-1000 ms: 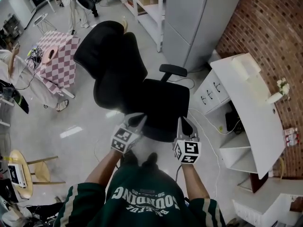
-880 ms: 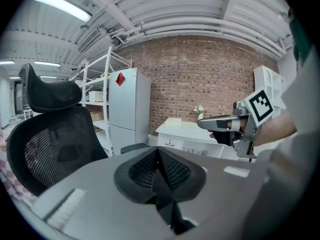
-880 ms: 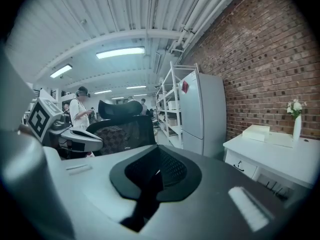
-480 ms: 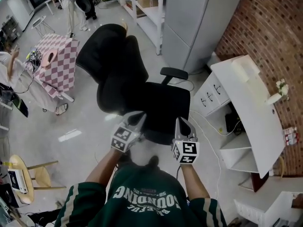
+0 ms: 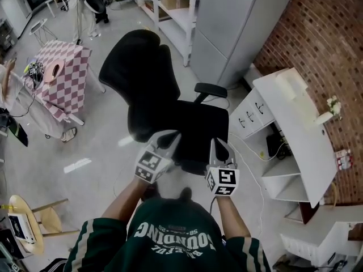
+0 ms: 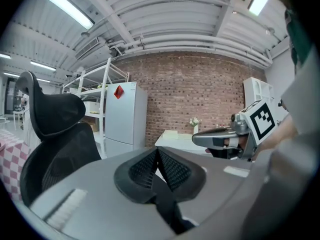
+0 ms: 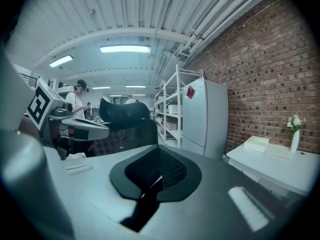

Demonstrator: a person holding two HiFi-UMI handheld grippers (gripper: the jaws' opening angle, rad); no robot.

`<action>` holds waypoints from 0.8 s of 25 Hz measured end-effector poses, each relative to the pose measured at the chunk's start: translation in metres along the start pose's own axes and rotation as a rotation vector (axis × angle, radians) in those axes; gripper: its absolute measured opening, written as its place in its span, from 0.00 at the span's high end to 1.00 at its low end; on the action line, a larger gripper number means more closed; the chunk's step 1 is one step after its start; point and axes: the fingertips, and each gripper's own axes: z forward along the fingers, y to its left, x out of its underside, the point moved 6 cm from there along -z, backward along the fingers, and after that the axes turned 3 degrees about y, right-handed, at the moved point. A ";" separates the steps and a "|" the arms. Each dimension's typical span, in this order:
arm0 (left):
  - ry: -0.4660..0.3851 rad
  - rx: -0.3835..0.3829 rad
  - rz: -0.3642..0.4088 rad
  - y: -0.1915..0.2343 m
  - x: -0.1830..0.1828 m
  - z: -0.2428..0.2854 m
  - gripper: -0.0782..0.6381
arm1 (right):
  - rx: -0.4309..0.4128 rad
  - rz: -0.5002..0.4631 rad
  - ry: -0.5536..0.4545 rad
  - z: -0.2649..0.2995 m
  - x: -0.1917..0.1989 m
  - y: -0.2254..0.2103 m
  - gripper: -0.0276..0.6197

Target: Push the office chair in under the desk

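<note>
The black office chair [image 5: 170, 106] stands on the grey floor, its high back [image 5: 142, 61] toward the upper left and its seat [image 5: 198, 129] facing me. The white desk [image 5: 300, 129] runs along the brick wall to the right of it. My left gripper [image 5: 170, 139] is shut and empty over the seat's near left edge. My right gripper [image 5: 218, 146] is shut and empty at the near right edge. Whether either touches the seat I cannot tell. In the left gripper view the chair back [image 6: 55, 134] is left of my shut left gripper [image 6: 158, 151]; the right gripper view shows the right gripper [image 7: 159, 151] shut.
A white drawer unit [image 5: 249, 115] stands under the desk's far end, with cables [image 5: 255, 152] on the floor beside it. A grey cabinet [image 5: 238, 27] and white shelving [image 5: 176, 4] lie behind the chair. A checkered table [image 5: 62, 72] and wooden stool [image 5: 28, 208] are left.
The chair's back has shifted right in the head view, nearer the cabinet. Both grippers have moved forward with the seat's near edge and stayed shut.
</note>
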 end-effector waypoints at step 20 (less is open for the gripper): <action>-0.034 -0.153 -0.045 0.159 0.019 -0.130 0.88 | -0.188 -0.075 0.065 0.098 -0.001 0.216 0.56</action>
